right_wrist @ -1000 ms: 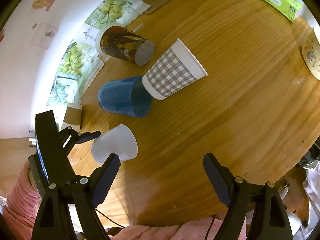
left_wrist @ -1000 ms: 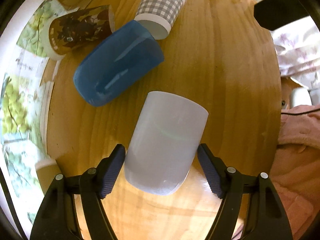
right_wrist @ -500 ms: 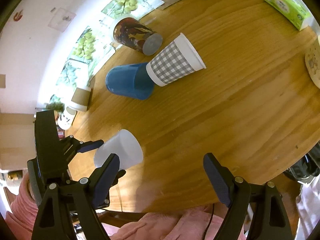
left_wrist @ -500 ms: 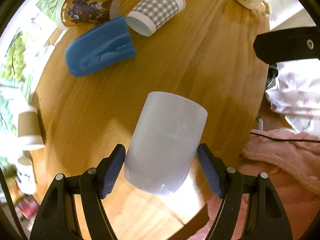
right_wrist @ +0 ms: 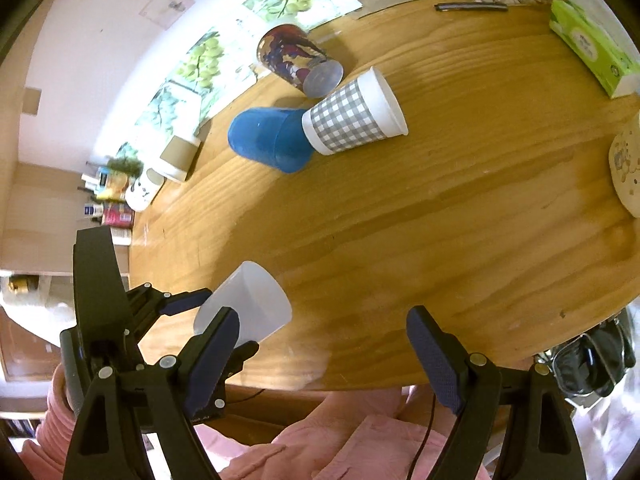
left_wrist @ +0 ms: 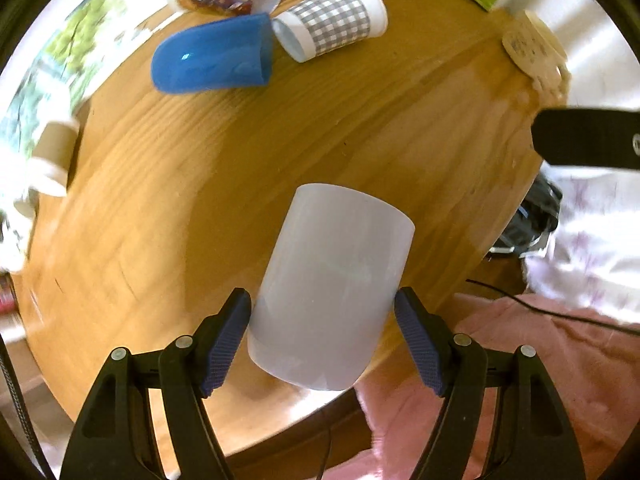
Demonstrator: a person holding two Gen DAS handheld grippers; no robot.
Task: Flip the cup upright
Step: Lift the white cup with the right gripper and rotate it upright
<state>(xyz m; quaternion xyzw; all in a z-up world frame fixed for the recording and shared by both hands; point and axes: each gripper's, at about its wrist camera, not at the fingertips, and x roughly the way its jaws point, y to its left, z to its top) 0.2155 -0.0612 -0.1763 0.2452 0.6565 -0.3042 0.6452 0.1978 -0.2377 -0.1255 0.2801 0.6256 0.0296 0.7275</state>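
My left gripper has its jaws closed on the frosted white cup, held tilted above the near edge of the bench (clear of the wood). My right gripper hangs wide open, holding nothing.

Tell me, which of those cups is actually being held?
The frosted white plastic cup, clamped between the left gripper and lifted above the table. The blue plastic cup, checked paper cup and dark patterned cup lie untouched.
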